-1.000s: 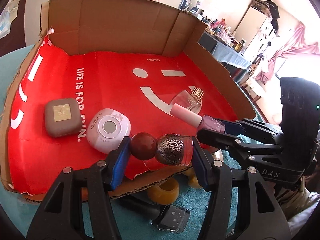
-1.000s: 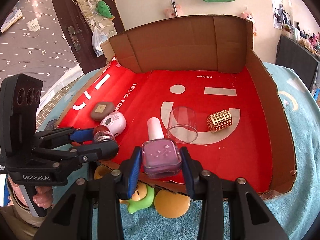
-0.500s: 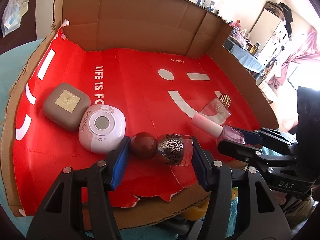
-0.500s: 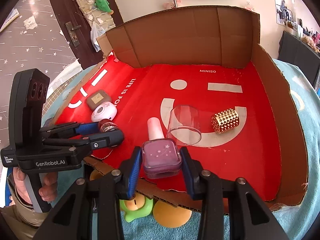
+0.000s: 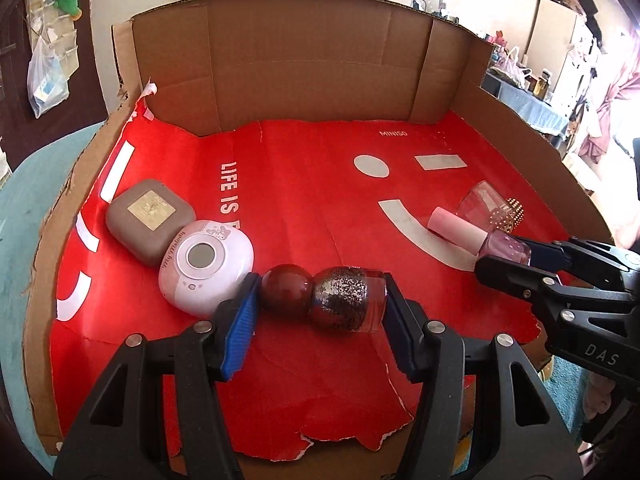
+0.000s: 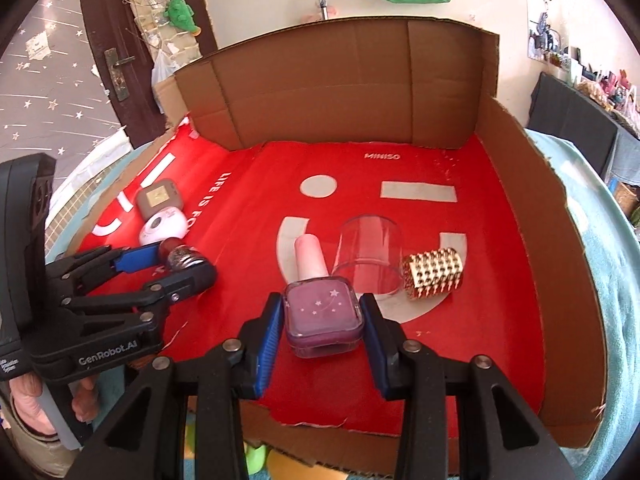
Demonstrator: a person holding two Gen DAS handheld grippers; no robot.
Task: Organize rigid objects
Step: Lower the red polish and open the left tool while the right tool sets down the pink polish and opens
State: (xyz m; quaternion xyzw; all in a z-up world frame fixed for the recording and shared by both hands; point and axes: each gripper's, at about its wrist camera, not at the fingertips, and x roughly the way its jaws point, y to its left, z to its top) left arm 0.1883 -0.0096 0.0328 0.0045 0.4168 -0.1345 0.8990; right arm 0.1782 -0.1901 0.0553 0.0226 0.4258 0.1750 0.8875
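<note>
**Carrying two polish bottles into the tray, one per hand**

Holding both bottles low over the red liner (image 5: 304,184) of the cardboard tray (image 5: 320,64), I have each one lying sideways so it can go down flat rather than topple. My left gripper (image 5: 320,304) has its fingers closed end to end on the glitter polish bottle (image 5: 348,298), pressing its dark red cap and its base, just beside the white round case (image 5: 206,268), which touches the brown case (image 5: 150,220). I judge that spot suits it: small things grouped on the left.

My right gripper (image 6: 322,320) has its fingers clamped on the flat sides of the pink polish bottle (image 6: 322,308), cap pointing away, close to the clear cup (image 6: 370,256) and the gold studded roller (image 6: 432,274). Whether either bottle touches the liner, I cannot tell. Opening slowly should stop the round bottle rolling.
</note>
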